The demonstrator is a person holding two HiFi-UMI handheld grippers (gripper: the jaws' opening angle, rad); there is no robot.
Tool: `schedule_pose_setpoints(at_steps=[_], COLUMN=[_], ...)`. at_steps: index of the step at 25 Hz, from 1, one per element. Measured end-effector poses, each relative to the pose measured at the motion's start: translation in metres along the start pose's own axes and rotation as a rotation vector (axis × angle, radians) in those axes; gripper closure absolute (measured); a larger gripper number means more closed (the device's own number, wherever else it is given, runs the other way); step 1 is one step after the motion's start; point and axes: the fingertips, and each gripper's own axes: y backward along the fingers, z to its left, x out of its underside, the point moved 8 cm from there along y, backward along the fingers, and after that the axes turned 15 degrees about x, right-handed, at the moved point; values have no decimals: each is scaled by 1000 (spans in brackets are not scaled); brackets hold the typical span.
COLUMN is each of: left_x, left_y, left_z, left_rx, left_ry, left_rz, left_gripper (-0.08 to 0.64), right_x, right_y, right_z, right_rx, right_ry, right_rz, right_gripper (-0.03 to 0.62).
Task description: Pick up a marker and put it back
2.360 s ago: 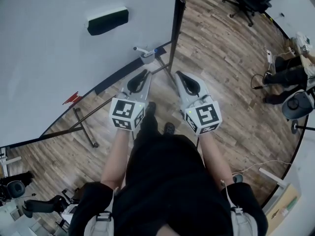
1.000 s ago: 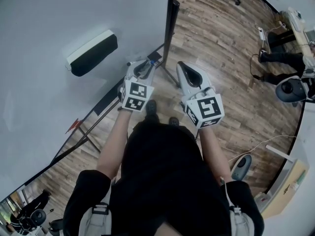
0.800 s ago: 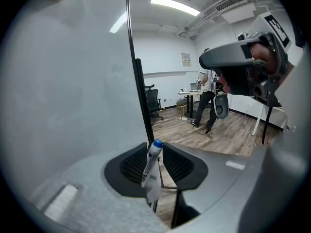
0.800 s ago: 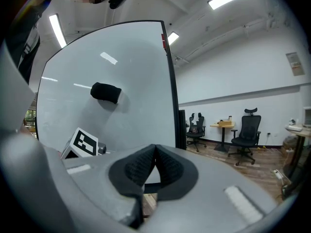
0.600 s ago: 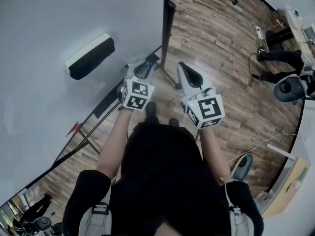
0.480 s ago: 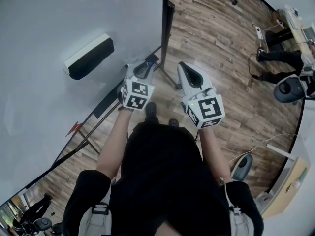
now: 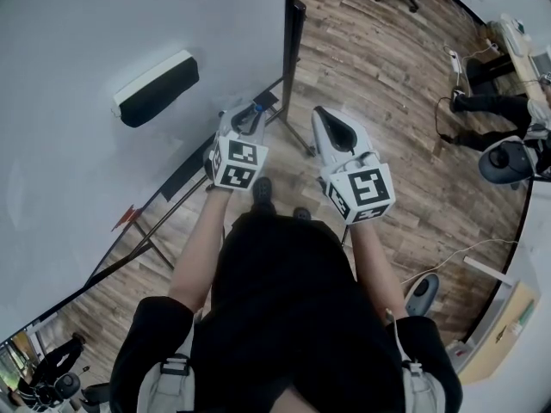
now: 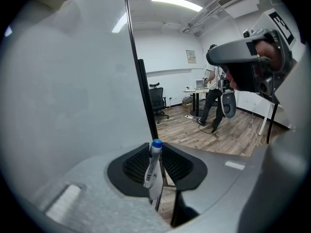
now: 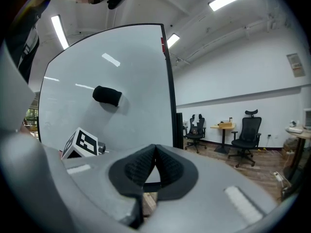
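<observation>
A white marker with a blue cap stands nearly upright between the black pads of my left gripper, which is shut on it. In the head view the left gripper sits at the lower right corner of the whiteboard, just above its black tray ledge. My right gripper hovers beside it over the floor. Its pads meet at the tips with nothing between them, so the right gripper is shut and empty.
A black-and-white eraser clings to the whiteboard. The board's dark frame post and stand legs are close by. Office chairs and a desk stand on the wood floor behind. A person stands further off.
2.4 s ago the marker lay on the tray beyond the left gripper's tips; now the left gripper holds it. Over the last second both grippers have stayed almost still.
</observation>
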Motion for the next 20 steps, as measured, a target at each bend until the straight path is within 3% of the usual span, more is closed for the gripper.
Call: schedule_pose_setpoints(at_steps=[15, 20], left_x=[-16, -26], left_y=[37, 63], left_z=[-20, -30], left_rx=[-77, -119], left_ry=[12, 17], left_rz=[-83, -166], left_gripper=[479, 480], right_x=[-6, -8], right_y=[21, 33], right_z=[5, 10], right_rx=[-58, -85], right_ry=[18, 22], right_rz=[-37, -50], right_gripper=[591, 591])
